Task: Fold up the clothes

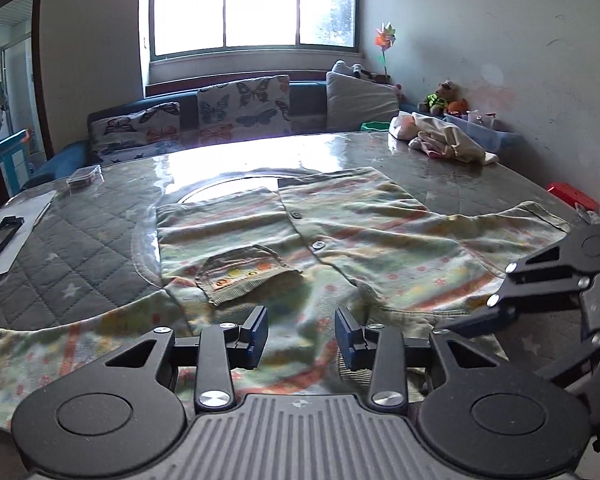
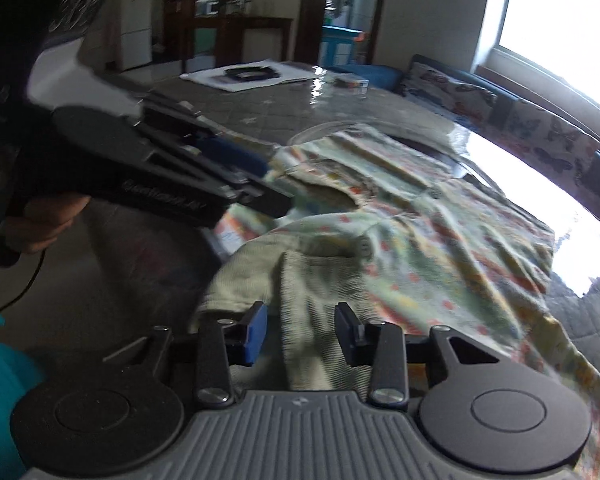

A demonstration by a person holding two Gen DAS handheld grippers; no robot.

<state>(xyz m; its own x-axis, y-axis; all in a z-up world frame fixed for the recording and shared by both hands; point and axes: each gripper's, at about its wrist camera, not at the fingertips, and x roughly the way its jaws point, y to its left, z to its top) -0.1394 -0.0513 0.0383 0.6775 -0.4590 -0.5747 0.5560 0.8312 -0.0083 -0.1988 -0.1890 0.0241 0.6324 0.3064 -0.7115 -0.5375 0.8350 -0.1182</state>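
A pale green child's shirt [image 1: 340,240] with orange stripes, flower print, buttons and a chest pocket lies spread on the table, front up; it also shows in the right wrist view [image 2: 440,240]. My left gripper [image 1: 301,336] is open just above the shirt's near edge, holding nothing. My right gripper [image 2: 300,334] is open over the shirt's ribbed collar [image 2: 312,308], which lies between the fingers. The right gripper also shows at the right edge of the left wrist view [image 1: 480,320], by the shirt's sleeve. The left gripper also shows in the right wrist view [image 2: 256,184], over the shirt's far edge.
The table [image 1: 80,248] has a quilted grey cover under glass. A pile of pale clothes [image 1: 444,138] lies at the far right. A small clear box [image 1: 85,176] and a paper with a black frame [image 1: 0,236] lie at the left. A sofa with butterfly cushions [image 1: 240,104] stands behind.
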